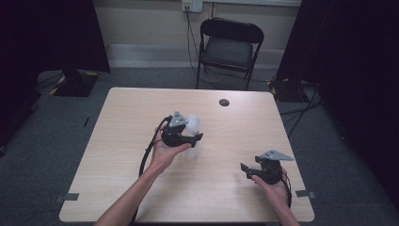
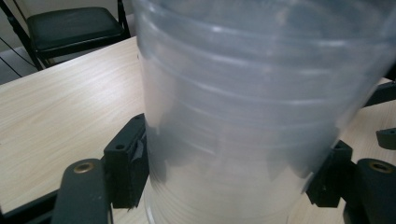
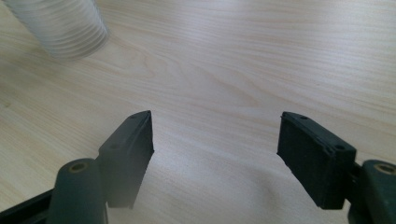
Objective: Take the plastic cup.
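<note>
A stack of clear plastic cups (image 1: 193,123) stands on the light wooden table (image 1: 122,155), a little left of its middle. My left gripper (image 1: 194,131) reaches it from the left. In the left gripper view the ribbed cup wall (image 2: 243,93) sits between the jaws, and both black pads (image 2: 128,163) press on its sides, so my left gripper (image 2: 233,168) is shut on the stack. My right gripper (image 1: 248,165) hovers near the table's front right, open, with nothing between its jaws (image 3: 217,149). The right gripper view shows the cup stack (image 3: 60,25) far off at the upper left.
A black folding chair (image 1: 230,47) stands behind the table's far edge and also appears in the left gripper view (image 2: 70,28). A small dark round spot (image 1: 224,102) marks the tabletop near the far edge. Dark curtains hang at both sides.
</note>
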{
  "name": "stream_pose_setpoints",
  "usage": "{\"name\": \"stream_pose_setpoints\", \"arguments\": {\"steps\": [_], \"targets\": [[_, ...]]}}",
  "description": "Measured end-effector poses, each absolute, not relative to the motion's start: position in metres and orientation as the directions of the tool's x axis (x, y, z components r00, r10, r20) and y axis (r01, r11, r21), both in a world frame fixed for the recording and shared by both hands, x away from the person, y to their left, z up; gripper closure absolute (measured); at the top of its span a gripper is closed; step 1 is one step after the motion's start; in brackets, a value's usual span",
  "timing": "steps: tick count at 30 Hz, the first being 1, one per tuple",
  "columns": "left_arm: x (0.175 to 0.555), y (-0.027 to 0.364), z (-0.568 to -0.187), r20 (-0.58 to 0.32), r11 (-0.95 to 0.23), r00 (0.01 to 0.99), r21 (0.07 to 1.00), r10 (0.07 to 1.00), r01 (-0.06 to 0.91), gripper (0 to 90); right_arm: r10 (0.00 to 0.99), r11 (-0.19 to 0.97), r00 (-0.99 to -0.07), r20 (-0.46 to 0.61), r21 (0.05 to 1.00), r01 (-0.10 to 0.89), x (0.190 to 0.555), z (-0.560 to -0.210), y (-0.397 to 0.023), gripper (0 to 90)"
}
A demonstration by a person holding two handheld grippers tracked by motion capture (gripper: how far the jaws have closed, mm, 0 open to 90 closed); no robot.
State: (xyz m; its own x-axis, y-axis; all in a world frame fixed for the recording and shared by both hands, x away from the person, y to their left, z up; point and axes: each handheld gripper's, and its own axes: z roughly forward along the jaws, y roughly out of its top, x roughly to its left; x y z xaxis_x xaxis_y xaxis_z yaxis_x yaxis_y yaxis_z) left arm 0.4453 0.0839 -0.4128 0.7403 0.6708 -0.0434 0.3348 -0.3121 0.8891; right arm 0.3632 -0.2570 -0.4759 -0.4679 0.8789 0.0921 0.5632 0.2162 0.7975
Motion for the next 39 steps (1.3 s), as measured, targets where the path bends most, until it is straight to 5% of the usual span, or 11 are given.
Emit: {"name": "stream_pose_setpoints", "arguments": {"steps": [39], "targets": [[0.436,0.080,-0.377,-0.043,-0.243,0.732,0.928,0.680,0.281,31.3,0.879,0.206,-0.467,0.099,0.804,0.558,0.360,-0.472,-0.256,26.5]]}}
